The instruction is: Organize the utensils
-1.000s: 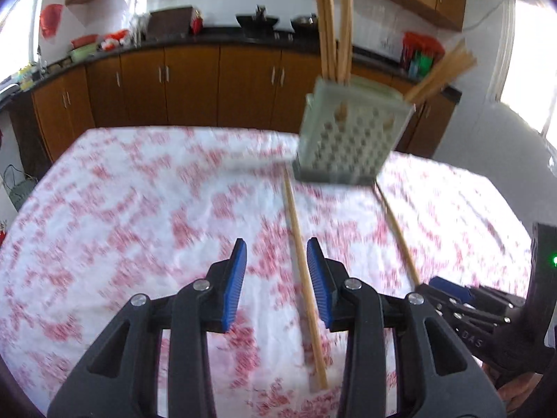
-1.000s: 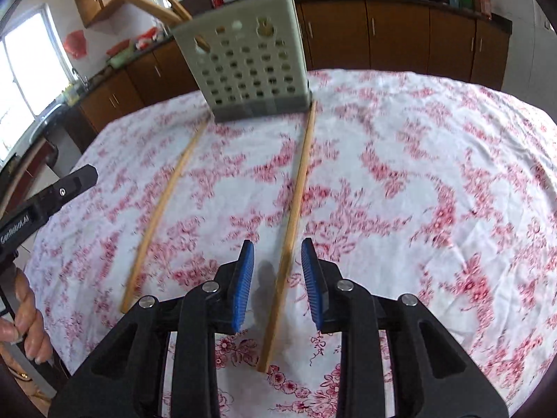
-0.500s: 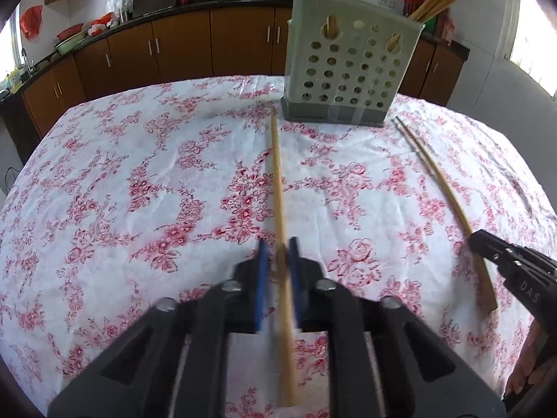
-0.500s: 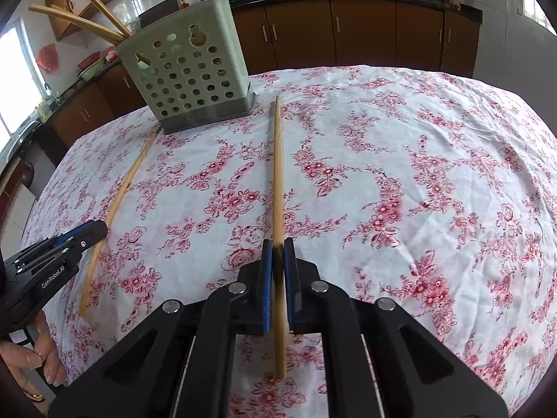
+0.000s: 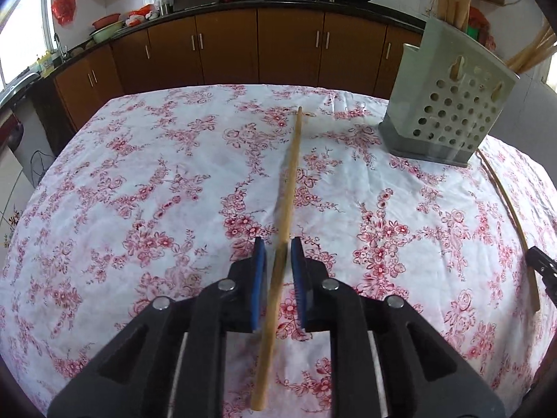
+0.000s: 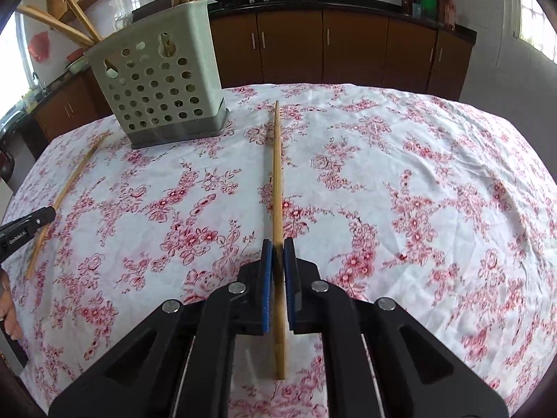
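My left gripper (image 5: 278,247) is shut on a long wooden chopstick (image 5: 290,174) and holds it a little above the floral tablecloth (image 5: 139,191). My right gripper (image 6: 277,248) is shut on a second chopstick (image 6: 277,160), also pointing away from me. The grey perforated utensil holder (image 5: 449,111) stands at the far right in the left wrist view and at the far left in the right wrist view (image 6: 156,83), with several chopsticks standing in it. Each gripper's chopstick shows at the edge of the other view, with the gripper tips (image 5: 541,266) (image 6: 24,228).
The round table's edges curve away on all sides. Brown kitchen cabinets (image 5: 243,48) and a dark counter with woks stand behind the table. A hand (image 6: 8,313) shows at the left edge of the right wrist view.
Both grippers closed from open onto the chopsticks lying on the cloth. The chopsticks have since come up off the cloth, and the holder has shifted sideways in both views.
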Action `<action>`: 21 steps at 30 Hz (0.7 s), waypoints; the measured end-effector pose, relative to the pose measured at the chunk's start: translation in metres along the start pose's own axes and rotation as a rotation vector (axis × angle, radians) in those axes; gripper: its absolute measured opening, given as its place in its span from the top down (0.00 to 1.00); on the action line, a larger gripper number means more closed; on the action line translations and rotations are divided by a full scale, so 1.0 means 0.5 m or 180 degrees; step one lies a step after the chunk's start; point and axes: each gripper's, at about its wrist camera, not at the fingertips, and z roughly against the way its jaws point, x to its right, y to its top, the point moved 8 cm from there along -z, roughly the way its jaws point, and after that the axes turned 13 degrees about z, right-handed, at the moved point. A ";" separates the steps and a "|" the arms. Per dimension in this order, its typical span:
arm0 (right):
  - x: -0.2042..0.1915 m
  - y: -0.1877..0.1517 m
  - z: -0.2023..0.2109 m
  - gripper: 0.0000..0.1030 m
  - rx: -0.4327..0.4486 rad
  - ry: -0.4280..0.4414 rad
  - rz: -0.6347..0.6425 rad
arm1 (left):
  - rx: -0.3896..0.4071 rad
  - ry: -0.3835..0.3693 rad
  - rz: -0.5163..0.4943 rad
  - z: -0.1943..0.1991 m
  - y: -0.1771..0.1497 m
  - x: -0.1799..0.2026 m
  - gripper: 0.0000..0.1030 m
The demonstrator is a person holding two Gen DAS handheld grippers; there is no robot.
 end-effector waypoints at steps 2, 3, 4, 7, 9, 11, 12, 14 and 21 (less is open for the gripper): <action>0.001 0.000 -0.001 0.92 -0.0001 -0.0001 0.0002 | -0.0002 -0.0008 0.0006 -0.003 0.002 0.000 0.83; 0.001 -0.001 -0.001 0.92 0.0000 0.0005 -0.0003 | -0.0003 -0.0009 0.0007 -0.003 0.003 0.000 0.83; 0.002 0.000 0.000 0.92 0.0001 0.0012 -0.0009 | -0.0003 -0.0012 0.0008 -0.005 0.005 0.000 0.83; 0.003 0.000 -0.001 0.92 0.0004 0.0031 -0.0024 | -0.0007 -0.0024 0.0019 -0.006 0.004 0.001 0.82; 0.004 0.000 -0.001 0.92 0.0003 0.0030 -0.0022 | -0.0013 -0.0054 0.0036 -0.006 0.005 0.001 0.81; 0.003 0.000 -0.001 0.92 0.0003 0.0030 -0.0021 | -0.0015 -0.0077 0.0046 -0.003 0.002 0.003 0.81; 0.004 -0.001 -0.001 0.92 0.0003 0.0029 -0.0020 | -0.0015 -0.0081 0.0047 -0.001 0.000 0.001 0.81; 0.003 0.000 -0.001 0.92 0.0004 0.0030 -0.0021 | -0.0013 -0.0072 0.0036 0.000 -0.001 0.001 0.80; 0.002 0.000 -0.002 0.92 0.0003 0.0028 -0.0019 | -0.0015 -0.0056 -0.0031 0.000 -0.002 0.008 0.76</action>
